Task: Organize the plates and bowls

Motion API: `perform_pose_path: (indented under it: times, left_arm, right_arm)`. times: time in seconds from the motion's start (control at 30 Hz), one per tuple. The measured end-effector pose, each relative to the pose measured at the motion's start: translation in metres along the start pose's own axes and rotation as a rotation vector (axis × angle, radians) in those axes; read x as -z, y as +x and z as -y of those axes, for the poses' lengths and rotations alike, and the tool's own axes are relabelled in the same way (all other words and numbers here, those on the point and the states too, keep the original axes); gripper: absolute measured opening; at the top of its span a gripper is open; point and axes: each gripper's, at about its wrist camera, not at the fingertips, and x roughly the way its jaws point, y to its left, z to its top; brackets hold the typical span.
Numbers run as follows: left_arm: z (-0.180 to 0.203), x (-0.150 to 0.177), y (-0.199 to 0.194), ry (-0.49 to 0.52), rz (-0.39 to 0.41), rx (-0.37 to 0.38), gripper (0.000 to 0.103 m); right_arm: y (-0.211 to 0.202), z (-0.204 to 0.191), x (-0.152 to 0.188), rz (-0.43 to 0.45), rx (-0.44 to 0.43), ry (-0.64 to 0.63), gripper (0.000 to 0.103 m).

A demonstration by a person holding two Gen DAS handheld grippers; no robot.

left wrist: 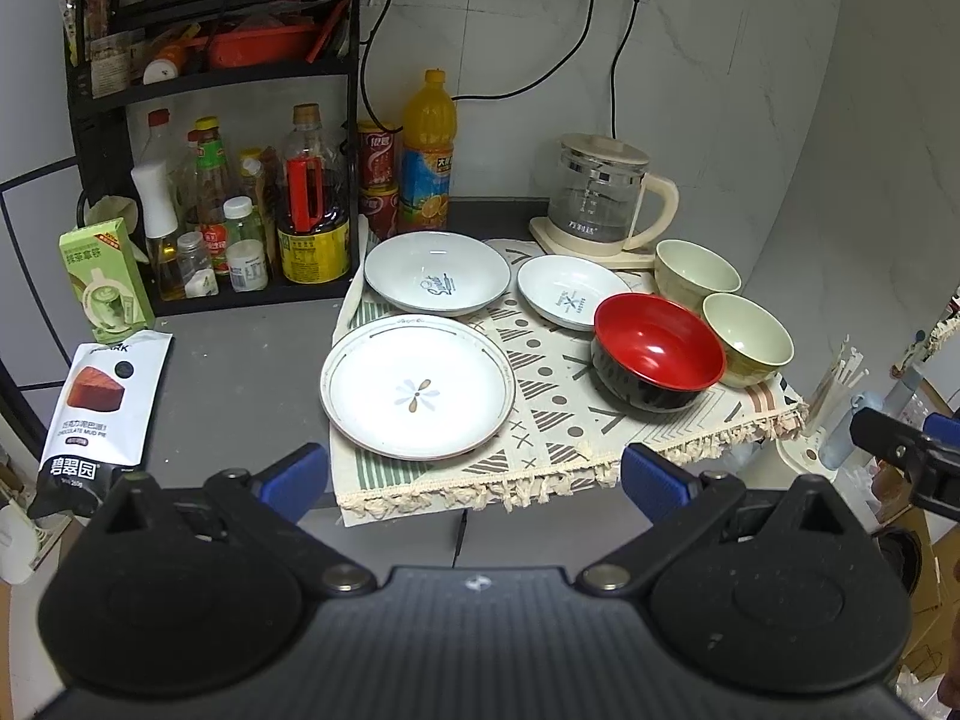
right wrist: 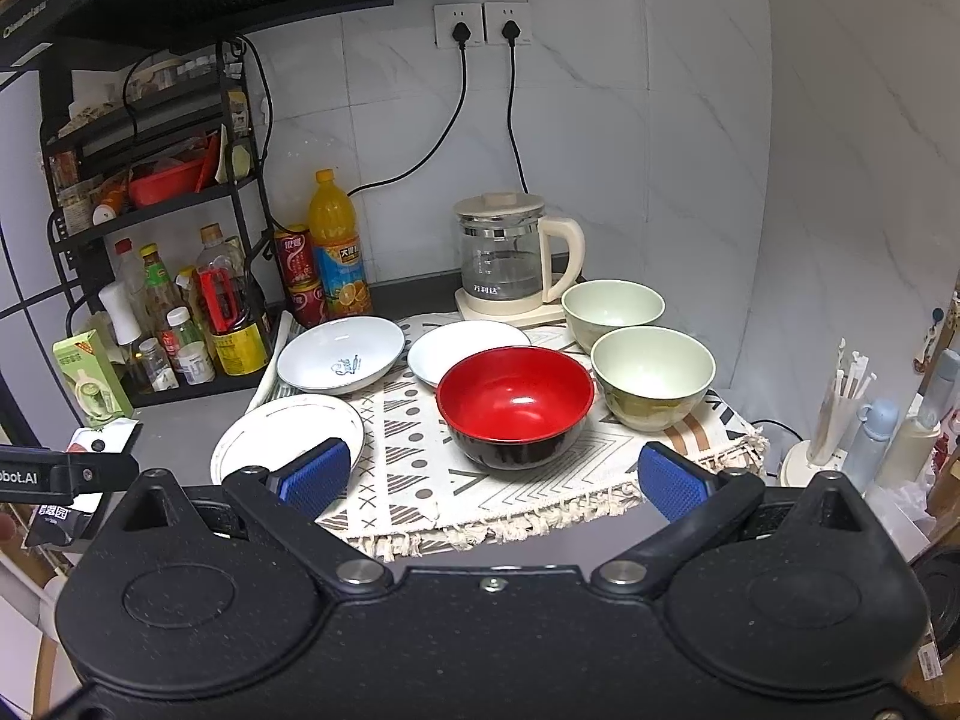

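Note:
On a patterned cloth (left wrist: 540, 396) (right wrist: 414, 480) lie a flower plate (left wrist: 417, 387) (right wrist: 264, 432), a deeper white plate (left wrist: 437, 272) (right wrist: 340, 353) and a small white plate (left wrist: 567, 291) (right wrist: 456, 345). A red bowl with a black outside (left wrist: 657, 348) (right wrist: 515, 399) stands beside two pale green bowls (left wrist: 747, 339) (left wrist: 696, 267) (right wrist: 652, 369) (right wrist: 612, 305). My left gripper (left wrist: 474, 474) hangs open before the cloth's front edge, below the flower plate. My right gripper (right wrist: 492, 477) is open too, just short of the red bowl. Both hold nothing.
A glass kettle (left wrist: 600, 192) (right wrist: 510, 252) sits behind the bowls. An orange juice bottle (left wrist: 427, 150), red cans (left wrist: 377, 174) and a black rack of sauce bottles (left wrist: 240, 222) fill the back left. A snack pouch (left wrist: 102, 402) and green box (left wrist: 105, 279) lie left.

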Motion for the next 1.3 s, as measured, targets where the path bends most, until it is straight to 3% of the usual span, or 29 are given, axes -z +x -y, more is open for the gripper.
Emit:
perform_pose_path:
  times: [0.7,1.3]
  left_arm:
    - [-0.004,0.002,-0.011,-0.011,-0.005,-0.022,0.103]
    - [-0.006,0.006,-0.013,-0.044,-0.012,-0.05,0.103]
  right_arm:
    - [-0.001,0.0,0.005,-0.013,0.007,0.011,0.103]
    - [0.003,0.002,0.007,-0.028,-0.039,0.031,0.103]
